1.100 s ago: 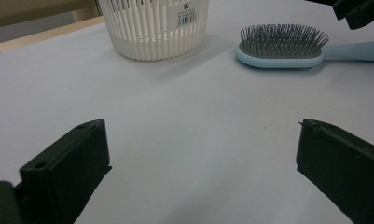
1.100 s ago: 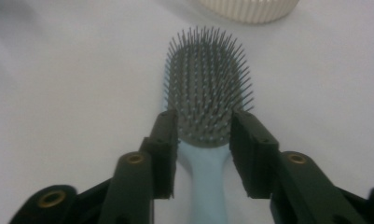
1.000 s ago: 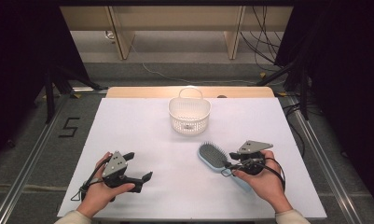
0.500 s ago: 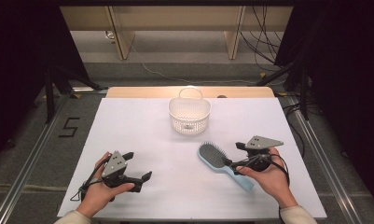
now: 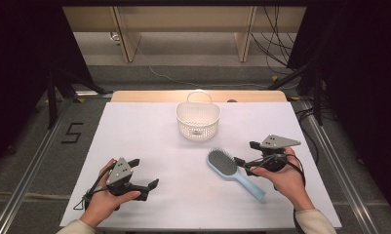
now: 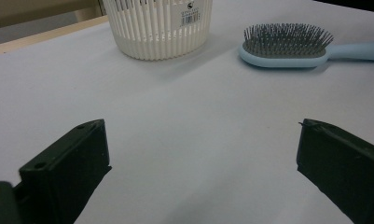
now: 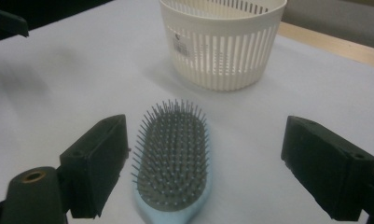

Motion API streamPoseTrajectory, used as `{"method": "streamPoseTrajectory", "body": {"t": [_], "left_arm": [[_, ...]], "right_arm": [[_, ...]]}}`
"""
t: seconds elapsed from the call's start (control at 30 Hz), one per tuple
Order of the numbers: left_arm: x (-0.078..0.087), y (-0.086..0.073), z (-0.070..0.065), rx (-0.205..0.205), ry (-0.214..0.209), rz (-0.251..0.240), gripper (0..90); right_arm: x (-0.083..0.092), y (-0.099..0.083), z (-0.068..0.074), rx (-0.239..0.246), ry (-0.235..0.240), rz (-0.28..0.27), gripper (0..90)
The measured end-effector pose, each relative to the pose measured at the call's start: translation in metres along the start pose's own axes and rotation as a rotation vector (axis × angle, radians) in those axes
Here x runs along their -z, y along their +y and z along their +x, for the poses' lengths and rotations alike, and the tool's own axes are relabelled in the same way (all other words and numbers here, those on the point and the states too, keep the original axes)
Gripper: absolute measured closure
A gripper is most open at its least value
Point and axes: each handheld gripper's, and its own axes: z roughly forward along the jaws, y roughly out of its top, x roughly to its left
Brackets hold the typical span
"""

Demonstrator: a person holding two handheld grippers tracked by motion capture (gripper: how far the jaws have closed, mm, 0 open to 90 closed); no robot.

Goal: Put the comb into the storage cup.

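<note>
On white table [image 5: 134, 136] | hairbrush [image 5: 228, 168], basket [image 5: 198, 119] | dark room, cabled floor [image 5: 276, 53]

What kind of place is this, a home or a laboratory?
Probably a laboratory or recording station, not a home. A white work table stands between dark curtains, cables trail over the floor behind it, and a number 5 is marked on the floor beside metal rails.

- The hairbrush [image 5: 232, 171] has a pale blue body and handle with a dark grey oval pad of fine bristles.
- It lies flat on the white table [image 5: 144, 141], bristles up.
- Its head points toward the white slotted basket [image 5: 198, 121], near it but apart; the handle runs back toward the person's right side.
- In the right gripper view its head [image 7: 171, 151] lies between the black jaws, untouched.
</note>
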Motion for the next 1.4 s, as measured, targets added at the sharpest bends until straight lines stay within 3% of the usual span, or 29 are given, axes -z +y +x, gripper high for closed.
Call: {"method": "streamPoseTrajectory", "body": {"t": [0.17,0.5,0.57,0.83,1.03,1.4], "left_arm": [[0.0,0.0,0.0,0.003,0.004,0.0,1.9],[-0.001,0.0,0.0,-0.002,0.002,0.004,2.1],[-0.001,0.0,0.0,-0.002,0.001,0.004,2.0],[0.0,0.0,0.0,-0.001,0.003,0.001,2.1],[0.0,0.0,0.0,-0.001,0.003,-0.001,2.1],[0.0,0.0,0.0,-0.001,0.002,-0.002,2.0]], "right_arm": [[0.002,0.009,-0.006,0.0,-0.006,0.081,15.9],[-0.013,0.004,0.0,0.015,0.064,0.446,17.5],[-0.017,0.003,0.003,0.031,0.069,0.497,17.9],[-0.034,0.006,0.009,0.035,0.053,0.594,23.3],[-0.044,0.003,0.012,0.048,0.011,0.668,28.1],[-0.057,0.002,0.021,0.06,0.012,0.763,35.8]]}}
